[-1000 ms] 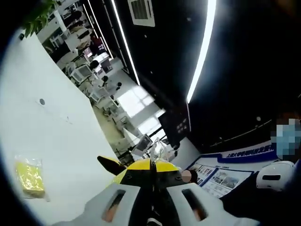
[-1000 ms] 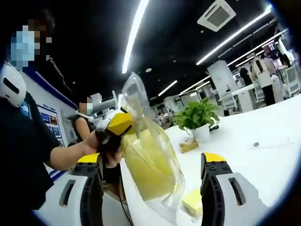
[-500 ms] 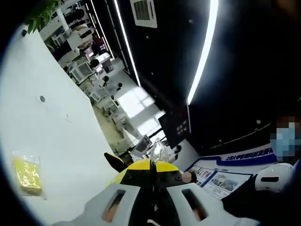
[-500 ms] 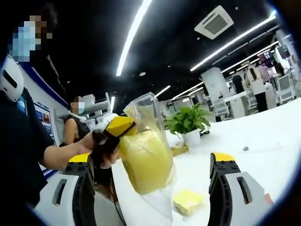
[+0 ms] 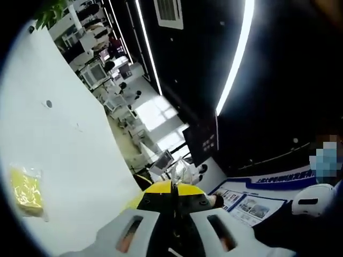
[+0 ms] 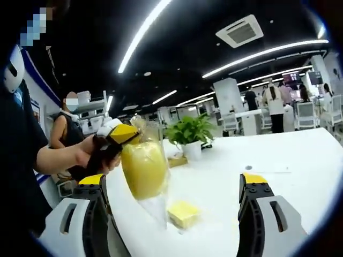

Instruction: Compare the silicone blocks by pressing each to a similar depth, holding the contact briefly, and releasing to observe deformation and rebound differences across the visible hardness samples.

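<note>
The bagged yellow silicone block (image 6: pixel 143 170) is being held up off the white table (image 6: pixel 300 160) by the left gripper (image 6: pixel 119 135), whose yellow-tipped jaws are being kept clamped on the top of the clear bag. Compared with a second ago, the bag is being seen smaller and farther left in the right gripper view, hanging more compactly, so it is being carried away from the right gripper's camera, or that camera is being drawn back. No pressing is being done yet; the step in hand is judged to be handling the bagged sample ahead of any comparison.

A second yellow block (image 6: pixel 184 213) is being left lying on the table, just below and to the right of the hanging bag; in the left gripper view a bagged yellow block (image 5: pixel 25 190) is being shown flat on the table at far left.

The right gripper (image 6: pixel 177 214) is being held low with its jaws wide apart and nothing between them. The left gripper is being gripped by a hand (image 6: pixel 94 155), forearm reaching in from the left, the gripper pointing rightward. A potted plant (image 6: pixel 188 134) is standing farther back.
</note>
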Demonstrator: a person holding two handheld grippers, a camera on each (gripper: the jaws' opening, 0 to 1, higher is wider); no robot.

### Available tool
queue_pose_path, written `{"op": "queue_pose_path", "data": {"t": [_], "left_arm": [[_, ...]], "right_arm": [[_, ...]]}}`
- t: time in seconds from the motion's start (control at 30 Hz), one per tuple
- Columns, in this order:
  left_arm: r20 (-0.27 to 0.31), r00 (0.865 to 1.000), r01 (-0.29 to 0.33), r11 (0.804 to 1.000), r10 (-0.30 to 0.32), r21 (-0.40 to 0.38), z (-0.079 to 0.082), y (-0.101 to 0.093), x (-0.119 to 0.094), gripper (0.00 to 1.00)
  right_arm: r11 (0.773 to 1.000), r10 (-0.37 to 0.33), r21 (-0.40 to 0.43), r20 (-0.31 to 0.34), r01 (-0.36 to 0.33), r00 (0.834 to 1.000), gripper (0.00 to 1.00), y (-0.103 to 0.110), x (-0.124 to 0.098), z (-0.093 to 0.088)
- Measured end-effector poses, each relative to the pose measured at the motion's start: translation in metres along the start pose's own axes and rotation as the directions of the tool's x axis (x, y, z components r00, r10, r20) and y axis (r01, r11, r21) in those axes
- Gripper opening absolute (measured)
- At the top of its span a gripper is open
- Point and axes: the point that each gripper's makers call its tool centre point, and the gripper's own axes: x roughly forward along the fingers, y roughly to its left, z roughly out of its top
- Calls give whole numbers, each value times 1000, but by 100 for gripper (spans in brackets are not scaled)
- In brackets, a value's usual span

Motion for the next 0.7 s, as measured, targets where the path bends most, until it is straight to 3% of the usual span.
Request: {"op": "queue_pose_path", "data": {"t": [0.27, 0.4, 0.53, 0.6, 0.7], "left_arm": [[-9, 1000, -2, 1000, 1, -13, -3, 4, 7, 0], [-11, 1000, 1, 1000, -1, -20, -4, 7, 10, 0], [-15, 1000, 4, 1000, -4, -20, -6, 8, 13, 0], [-20, 1000, 2, 1000, -3, -27, -8, 10, 15, 0], [-23, 1000, 3, 999, -4, -44, -12, 13, 18, 0]], "right_arm": [[999, -48, -25, 2, 48, 999, 96, -10, -26, 1], [991, -113, -69, -9, 112, 994, 96, -20, -50, -6], [983, -175, -60, 12, 175, 985, 96, -29, -80, -12], [965, -232, -123, 0, 230, 973, 96, -40, -96, -20], [954, -283, -110, -31, 278, 959, 96, -49, -115, -35]]}}
